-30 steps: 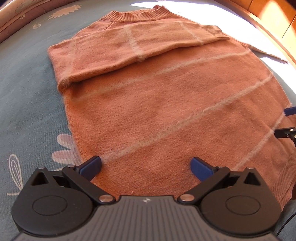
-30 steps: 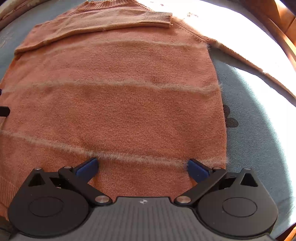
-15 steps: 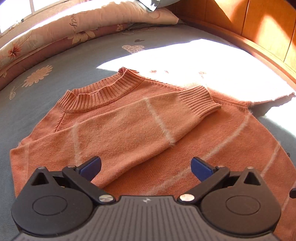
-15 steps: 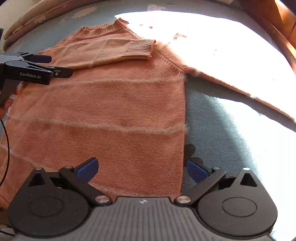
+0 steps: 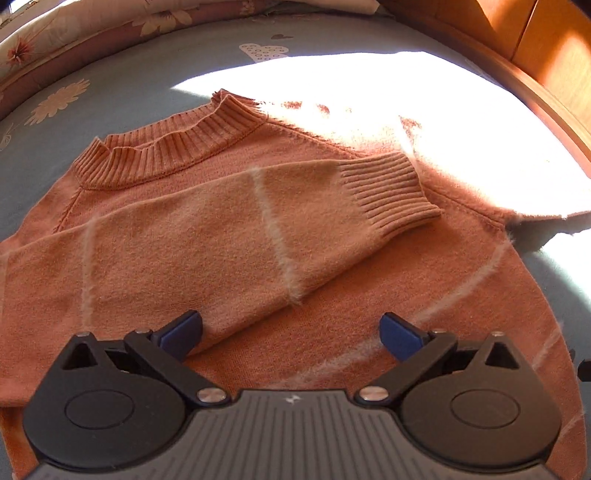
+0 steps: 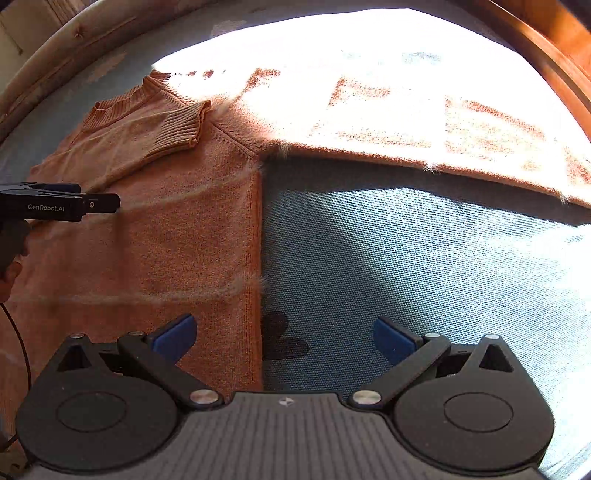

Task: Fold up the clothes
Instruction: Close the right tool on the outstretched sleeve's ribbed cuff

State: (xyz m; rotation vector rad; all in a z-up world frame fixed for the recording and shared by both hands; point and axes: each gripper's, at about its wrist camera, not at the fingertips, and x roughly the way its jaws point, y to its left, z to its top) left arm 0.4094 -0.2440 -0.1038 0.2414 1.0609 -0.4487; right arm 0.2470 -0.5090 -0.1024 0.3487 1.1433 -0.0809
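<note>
An orange sweater point(image 5: 332, 288) with pale stripes lies flat on a blue bedsheet point(image 6: 406, 266). One sleeve point(image 5: 280, 229) is folded across the chest, its ribbed cuff point(image 5: 388, 192) near the right shoulder. The other sleeve point(image 6: 424, 125) stretches out to the right in bright sunlight. My left gripper point(image 5: 291, 332) hovers open over the chest, just below the folded sleeve. My right gripper point(image 6: 284, 336) is open above the sweater's right side edge point(image 6: 255, 258), nothing between its fingers. In the right wrist view the left gripper point(image 6: 103, 203) shows from the side at the left.
A floral quilt point(image 5: 74, 33) lies bunched along the far side of the bed. A wooden bed frame point(image 5: 535, 66) curves along the right. A strong patch of sunlight point(image 5: 369, 85) washes out the sheet and the outstretched sleeve.
Both grippers have moved up from the hem toward the sweater's upper part. The right one has also shifted right, now straddling the side edge. Both stay open.
</note>
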